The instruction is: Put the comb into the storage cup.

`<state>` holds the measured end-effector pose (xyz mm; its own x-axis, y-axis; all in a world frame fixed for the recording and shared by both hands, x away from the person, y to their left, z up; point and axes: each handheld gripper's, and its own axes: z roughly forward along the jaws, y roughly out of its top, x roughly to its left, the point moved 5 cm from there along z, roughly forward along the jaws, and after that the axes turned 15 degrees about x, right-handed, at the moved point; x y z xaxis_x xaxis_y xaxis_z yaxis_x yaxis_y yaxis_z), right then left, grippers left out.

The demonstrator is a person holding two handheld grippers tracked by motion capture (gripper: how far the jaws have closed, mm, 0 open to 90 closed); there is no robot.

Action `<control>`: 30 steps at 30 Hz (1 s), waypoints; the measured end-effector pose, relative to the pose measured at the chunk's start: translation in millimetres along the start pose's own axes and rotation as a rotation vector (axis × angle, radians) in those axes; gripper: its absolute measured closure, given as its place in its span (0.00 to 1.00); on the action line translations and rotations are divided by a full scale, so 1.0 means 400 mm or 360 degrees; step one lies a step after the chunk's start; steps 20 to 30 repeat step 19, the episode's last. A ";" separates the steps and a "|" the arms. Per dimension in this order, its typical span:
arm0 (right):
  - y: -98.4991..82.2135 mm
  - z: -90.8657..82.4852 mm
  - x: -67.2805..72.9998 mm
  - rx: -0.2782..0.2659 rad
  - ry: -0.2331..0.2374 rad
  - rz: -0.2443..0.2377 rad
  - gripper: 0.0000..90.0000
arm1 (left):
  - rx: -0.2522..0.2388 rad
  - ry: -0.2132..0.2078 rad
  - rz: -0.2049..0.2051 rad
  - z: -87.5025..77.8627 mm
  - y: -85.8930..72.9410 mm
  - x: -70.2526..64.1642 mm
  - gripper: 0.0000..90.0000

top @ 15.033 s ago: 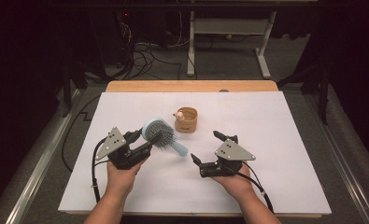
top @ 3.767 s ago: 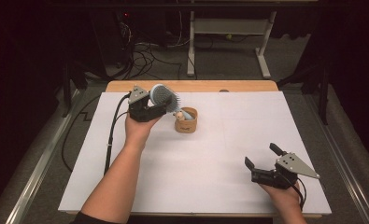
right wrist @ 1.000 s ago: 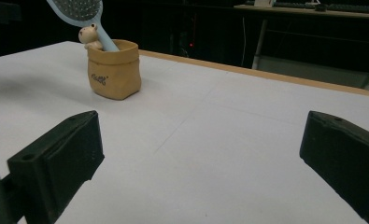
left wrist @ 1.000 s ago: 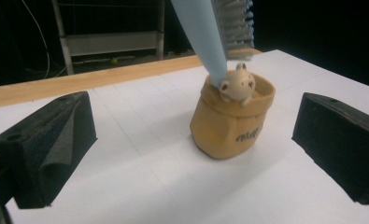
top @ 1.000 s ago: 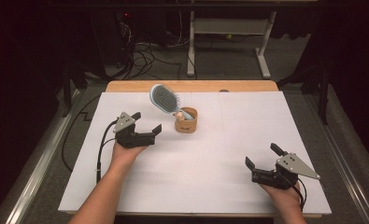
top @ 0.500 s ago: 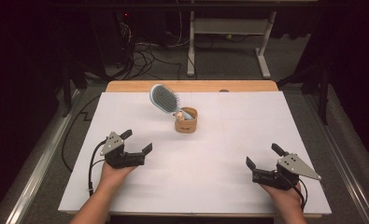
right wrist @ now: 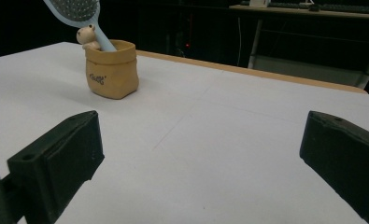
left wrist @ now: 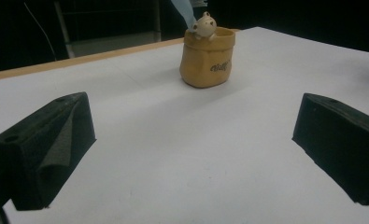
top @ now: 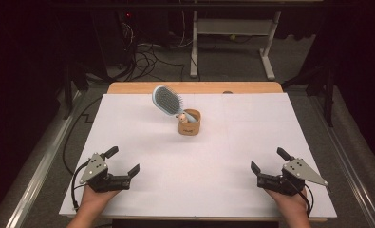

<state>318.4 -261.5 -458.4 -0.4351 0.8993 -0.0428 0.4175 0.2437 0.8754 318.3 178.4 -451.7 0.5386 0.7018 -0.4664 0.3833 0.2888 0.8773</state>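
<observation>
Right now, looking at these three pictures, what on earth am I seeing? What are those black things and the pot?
A person sits at a white table with a hand-held tool in each hand: the left gripper and right gripper. Both are open and hold nothing. One picture comes from a camera above the table. The other two come from cameras riding on each gripper, so the black blocks are its jaws. Farther off stands a tan pot with a blue hairbrush leaning out of it, handle down.
</observation>
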 end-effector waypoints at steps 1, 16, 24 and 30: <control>-0.001 -0.003 0.001 -0.0003 -0.0006 0.0001 0.00 | -0.0015 -0.0010 -0.0005 -0.002 0.005 0.001 0.00; -0.010 0.000 0.003 0.0017 -0.0018 0.0003 0.00 | -0.0021 0.0032 -0.0042 0.016 0.003 0.032 0.00; -0.010 -0.001 0.002 0.0014 -0.0015 0.0000 0.00 | -0.0025 0.0036 -0.0066 0.017 0.005 0.038 0.00; -0.010 -0.001 0.002 0.0014 -0.0015 0.0000 0.00 | -0.0025 0.0036 -0.0066 0.017 0.005 0.038 0.00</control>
